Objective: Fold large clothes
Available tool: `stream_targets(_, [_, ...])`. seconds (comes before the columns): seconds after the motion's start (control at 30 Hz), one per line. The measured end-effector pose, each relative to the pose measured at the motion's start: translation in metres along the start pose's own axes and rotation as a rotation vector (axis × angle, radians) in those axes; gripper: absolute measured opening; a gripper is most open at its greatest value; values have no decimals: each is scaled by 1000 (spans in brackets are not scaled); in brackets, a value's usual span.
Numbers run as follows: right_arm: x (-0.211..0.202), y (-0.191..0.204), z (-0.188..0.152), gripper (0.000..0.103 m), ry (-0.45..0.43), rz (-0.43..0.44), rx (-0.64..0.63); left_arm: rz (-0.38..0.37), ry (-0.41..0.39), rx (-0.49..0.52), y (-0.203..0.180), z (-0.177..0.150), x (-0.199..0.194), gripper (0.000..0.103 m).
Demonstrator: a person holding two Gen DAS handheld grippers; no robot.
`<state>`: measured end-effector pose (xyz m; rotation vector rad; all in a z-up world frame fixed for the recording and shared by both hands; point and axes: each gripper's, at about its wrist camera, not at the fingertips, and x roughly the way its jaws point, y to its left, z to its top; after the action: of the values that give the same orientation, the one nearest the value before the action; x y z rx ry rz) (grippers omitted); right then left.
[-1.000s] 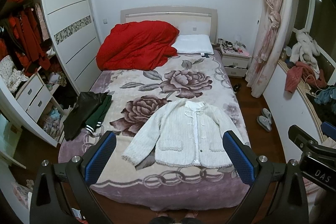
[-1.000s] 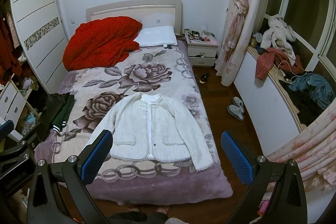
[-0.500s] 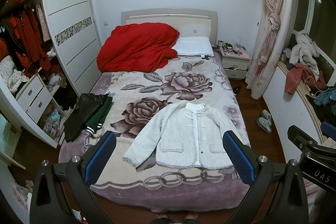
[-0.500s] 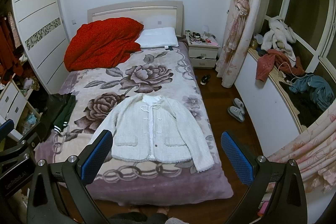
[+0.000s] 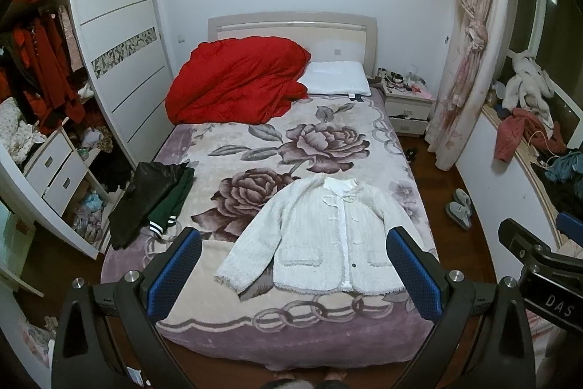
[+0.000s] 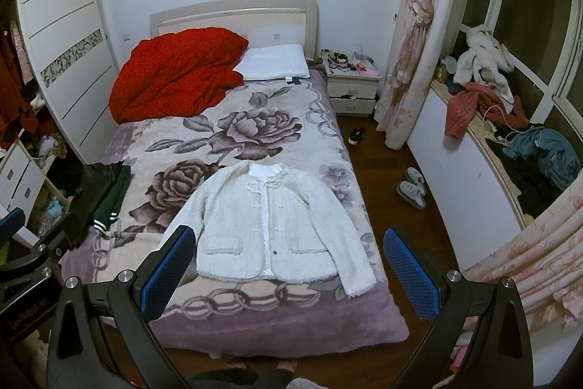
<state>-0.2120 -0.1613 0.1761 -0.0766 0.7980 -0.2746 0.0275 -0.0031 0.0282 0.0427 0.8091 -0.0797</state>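
Observation:
A white fuzzy cardigan lies flat, front up and sleeves spread, on the near half of the bed's floral blanket; it also shows in the right wrist view. My left gripper is open and empty, held high above the foot of the bed. My right gripper is open and empty at about the same height, to the right of the left one. Neither touches the cardigan.
A red duvet and a white pillow sit at the bed's head. Dark folded clothes lie on the bed's left edge. A wardrobe stands left; a nightstand, slippers and a cluttered sill are right.
Both grippers have drawn back and up a little, so the bed and cardigan look slightly smaller and lower in view. The cardigan has not moved.

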Motion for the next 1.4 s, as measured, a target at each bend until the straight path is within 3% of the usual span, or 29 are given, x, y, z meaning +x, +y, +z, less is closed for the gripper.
stream_targets(0.2, [36,0,15,103,43,15,58,68,-62,72,14,-7,62,103])
stream_targets(0.3, [95,-17,15,103,94,-5,128,98,-59,105,13,-13,123,103])
stream_targets(0.43, [211,-67,-18,103,204,-43,300,89,40,98,13,-38,209,103])
stream_targets(0.5, [264,-100,-43,99,255,-83,387,92,126,88,7,-59,260,103])
stream_targets(0.57, [327,-143,-78,80,331,-142,488,115,182,83,-1,-83,300,103])
stream_targets(0.7, [433,-231,-171,80,462,-184,703,179,298,104,-19,-133,373,103])
stream_targets(0.83, [533,-309,-274,80,562,-146,959,223,398,142,-40,-175,443,103])
stream_targets(0.9, [575,-336,-319,80,568,-118,1055,231,447,167,-52,-198,481,103])
stream_targets(0.97, [612,-352,-363,81,574,-84,1148,245,479,190,-59,-215,510,103])
stream_targets(1.07, [647,-355,-400,81,548,16,1255,271,512,201,-66,-231,550,103])
stream_targets(1.13, [664,-349,-406,83,532,58,1268,282,532,197,-74,-238,569,103])
stream_targets(1.2, [673,-342,-404,83,536,35,1267,279,543,198,-83,-244,584,103])
stream_targets(1.23, [674,-337,-401,76,501,35,1272,276,544,204,-87,-245,588,103])
stream_targets(1.27, [675,-330,-394,48,462,67,1258,270,543,215,-92,-246,592,103])
stream_targets(1.33, [679,-316,-379,15,494,64,1197,255,532,242,-100,-247,596,103])
stream_targets(1.4, [677,-307,-366,14,481,45,1164,244,519,255,-107,-245,598,103])
